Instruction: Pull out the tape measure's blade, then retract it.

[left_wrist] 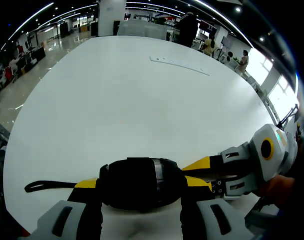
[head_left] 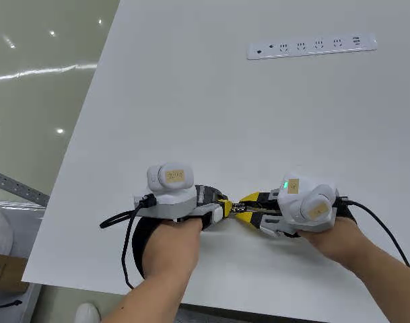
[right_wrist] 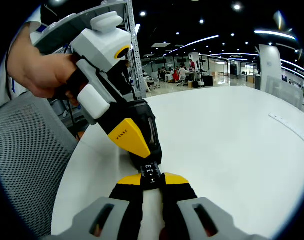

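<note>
A black tape measure (head_left: 206,196) sits near the table's front edge. My left gripper (head_left: 215,206) is shut on its case (left_wrist: 142,182), which sits between the yellow fingertips (left_wrist: 87,184). A black wrist strap (left_wrist: 44,186) trails off the case to the left. My right gripper (head_left: 242,210) meets it from the right, jaws shut on the blade's end (right_wrist: 151,171), which shows printed numbers. Only a very short length of blade is out of the case (right_wrist: 143,131). The two grippers almost touch tip to tip.
A white power strip (head_left: 312,46) lies at the far right of the white table (head_left: 211,108). The table's left edge drops to a shiny floor (head_left: 36,74). A grey mesh chair (right_wrist: 27,165) and a metal rack (right_wrist: 134,50) stand behind the left gripper.
</note>
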The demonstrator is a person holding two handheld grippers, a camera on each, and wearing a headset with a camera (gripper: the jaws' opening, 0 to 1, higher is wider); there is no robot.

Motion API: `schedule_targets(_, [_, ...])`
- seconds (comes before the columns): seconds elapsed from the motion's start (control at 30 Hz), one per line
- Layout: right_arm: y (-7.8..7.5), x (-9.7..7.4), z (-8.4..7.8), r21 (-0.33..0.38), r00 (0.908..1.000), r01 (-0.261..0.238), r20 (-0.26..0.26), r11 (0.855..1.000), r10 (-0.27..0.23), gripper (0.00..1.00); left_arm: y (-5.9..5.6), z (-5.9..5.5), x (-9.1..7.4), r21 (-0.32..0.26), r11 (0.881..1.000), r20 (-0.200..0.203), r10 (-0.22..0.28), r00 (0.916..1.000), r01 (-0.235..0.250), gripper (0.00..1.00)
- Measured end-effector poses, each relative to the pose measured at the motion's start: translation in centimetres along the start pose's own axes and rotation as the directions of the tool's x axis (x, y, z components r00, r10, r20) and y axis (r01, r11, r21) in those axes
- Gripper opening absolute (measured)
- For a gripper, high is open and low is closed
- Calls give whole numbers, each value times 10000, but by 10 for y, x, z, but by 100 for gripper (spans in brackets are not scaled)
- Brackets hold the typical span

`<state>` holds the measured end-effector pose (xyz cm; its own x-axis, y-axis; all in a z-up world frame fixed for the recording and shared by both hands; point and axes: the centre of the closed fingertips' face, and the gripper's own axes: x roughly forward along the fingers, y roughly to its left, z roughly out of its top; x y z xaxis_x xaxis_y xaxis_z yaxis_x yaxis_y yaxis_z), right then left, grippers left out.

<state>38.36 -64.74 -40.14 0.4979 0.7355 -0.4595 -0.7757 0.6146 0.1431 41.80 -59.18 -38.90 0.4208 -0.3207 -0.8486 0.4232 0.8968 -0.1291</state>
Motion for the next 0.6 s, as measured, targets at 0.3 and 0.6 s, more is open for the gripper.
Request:
schedule_targets(0.3, [2, 6, 3, -107, 10000, -30, -31, 9999, 30, 10, 0, 0, -1, 10, 10000, 41, -49, 10000, 49, 60])
schedule_targets(0.6, [4, 12, 3, -292, 10000, 64, -61, 9996, -66, 10, 1, 0, 1, 36, 10000, 79, -35, 10000, 34, 61])
